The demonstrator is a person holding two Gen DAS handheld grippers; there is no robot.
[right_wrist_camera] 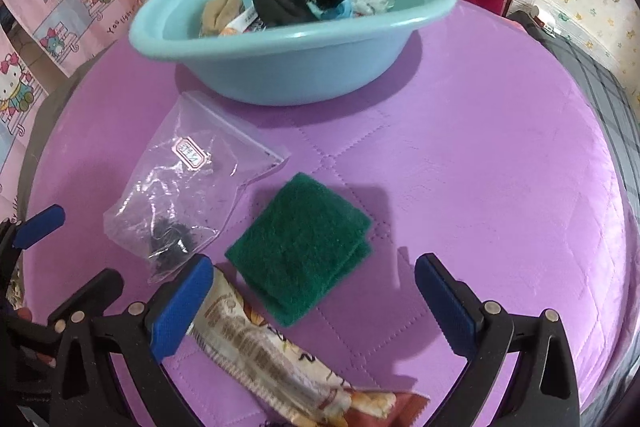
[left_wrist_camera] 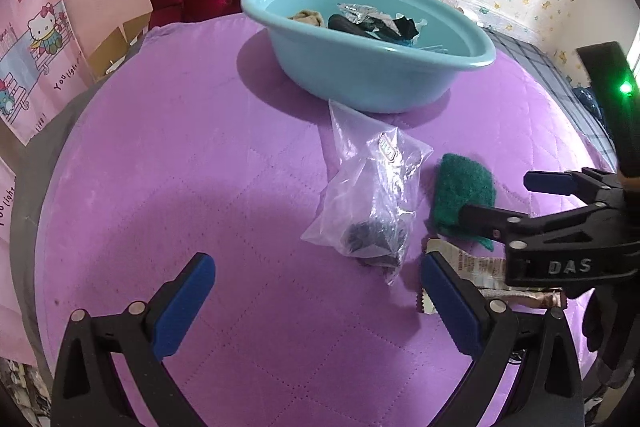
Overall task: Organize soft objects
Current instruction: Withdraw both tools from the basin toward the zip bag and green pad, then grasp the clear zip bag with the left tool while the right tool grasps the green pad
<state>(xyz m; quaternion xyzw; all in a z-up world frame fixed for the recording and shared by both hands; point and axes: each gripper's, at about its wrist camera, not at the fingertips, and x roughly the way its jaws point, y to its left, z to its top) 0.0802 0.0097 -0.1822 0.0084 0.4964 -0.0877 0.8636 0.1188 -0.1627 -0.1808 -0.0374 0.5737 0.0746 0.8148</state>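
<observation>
Basin (left_wrist_camera: 372,67) sits beyond the clear bag (left_wrist_camera: 372,195); left gripper (left_wrist_camera: 316,295) hangs released before it. Right gripper (right_wrist_camera: 314,291) gapes empty at the green scouring pad (right_wrist_camera: 300,247) below the basin: a pickup looks next, needing descent and closure.

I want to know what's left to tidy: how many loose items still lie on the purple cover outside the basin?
3: a clear plastic bag just before the blue basin, a green scouring pad right of it, and a snack wrapper nearest, under the right gripper.

Purple quilted bed (right_wrist_camera: 480,167) bears: teal basin (right_wrist_camera: 280,67), clear bag (right_wrist_camera: 188,187), green scouring pad (right_wrist_camera: 300,247), snack wrapper (right_wrist_camera: 260,355).
</observation>
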